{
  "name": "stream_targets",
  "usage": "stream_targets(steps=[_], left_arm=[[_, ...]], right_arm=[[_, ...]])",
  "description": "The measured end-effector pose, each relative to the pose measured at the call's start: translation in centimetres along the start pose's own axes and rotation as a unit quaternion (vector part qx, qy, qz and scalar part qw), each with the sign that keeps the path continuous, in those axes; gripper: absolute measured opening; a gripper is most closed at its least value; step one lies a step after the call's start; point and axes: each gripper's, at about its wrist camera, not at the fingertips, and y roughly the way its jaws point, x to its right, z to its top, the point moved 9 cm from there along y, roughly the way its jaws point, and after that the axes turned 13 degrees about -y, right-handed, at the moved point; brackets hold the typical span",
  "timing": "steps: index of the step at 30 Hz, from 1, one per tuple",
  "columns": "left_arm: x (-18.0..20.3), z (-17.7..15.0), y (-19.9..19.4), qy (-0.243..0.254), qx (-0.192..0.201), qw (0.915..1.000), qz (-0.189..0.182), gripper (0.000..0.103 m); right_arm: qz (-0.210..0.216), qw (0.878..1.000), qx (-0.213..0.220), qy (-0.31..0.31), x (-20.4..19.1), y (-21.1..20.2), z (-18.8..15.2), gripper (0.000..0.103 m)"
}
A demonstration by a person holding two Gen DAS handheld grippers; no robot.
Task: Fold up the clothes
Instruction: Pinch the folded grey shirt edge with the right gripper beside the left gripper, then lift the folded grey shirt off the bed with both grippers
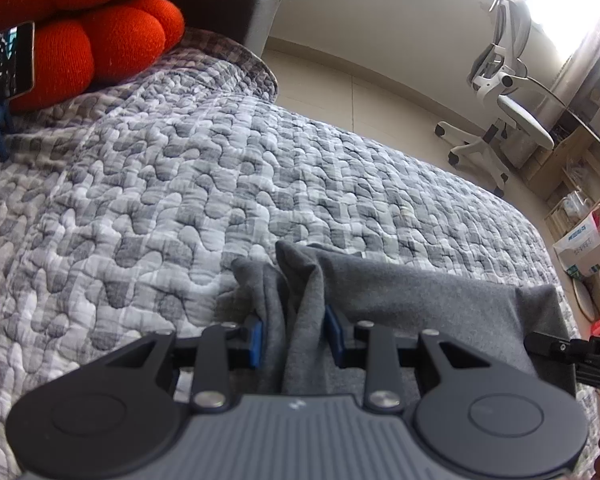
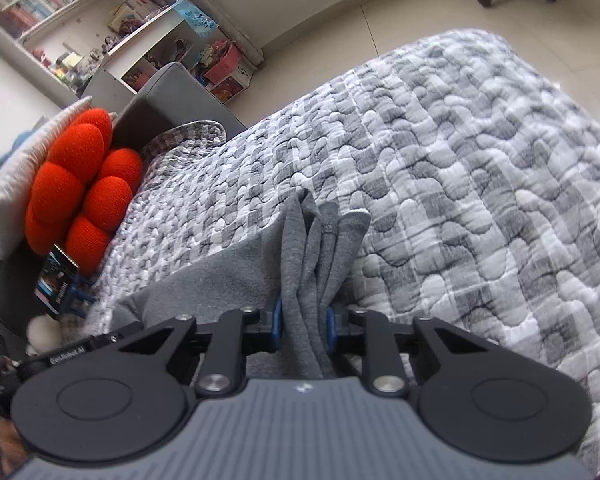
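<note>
Two bunched corners of the grey garment (image 1: 420,292), stretched above the quilted bed (image 1: 160,200), sit clamped in my left gripper (image 1: 294,340) and right gripper (image 2: 303,326) jaws; I judge thick folds could slip out unevenly.

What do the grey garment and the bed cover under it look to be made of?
Grey garment: soft matte knit, probably cotton jersey; it bunches in limp folds. Bed cover: quilted woven fabric, likely cotton; puffy stitched cells over a grey-and-white check.
</note>
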Motion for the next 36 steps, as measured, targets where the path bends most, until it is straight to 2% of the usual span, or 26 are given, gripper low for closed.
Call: stream_targets(steps=[4, 8, 11, 21, 36], left_arm=[[0.4, -0.1, -0.2, 0.018, 0.012, 0.9997, 0.011, 0.031], [0.6, 0.2, -0.9, 0.012, 0.025, 0.9995, 0.014, 0.017], [1.2, 0.3, -1.8, 0.018, 0.041, 0.9989, 0.015, 0.015], [1.9, 0.5, -2.6, 0.036, 0.06, 0.9975, 0.012, 0.013], [0.9, -0.3, -1.7, 0.01, 0.033, 0.9993, 0.012, 0.014]], right_arm=[[-0.014, 1.0, 0.004, -0.013, -0.5, 0.1, 0.0, 0.02], [-0.031, 0.999, 0.019, -0.036, -1.2, -0.2, 0.1, 0.019], [-0.043, 0.997, 0.033, -0.057, -1.9, -0.4, 0.3, 0.019], [-0.06, 0.994, 0.052, -0.08, -2.6, -0.3, 0.7, 0.018], [-0.069, 0.993, 0.032, -0.086, -2.5, 0.4, 0.4, 0.019]])
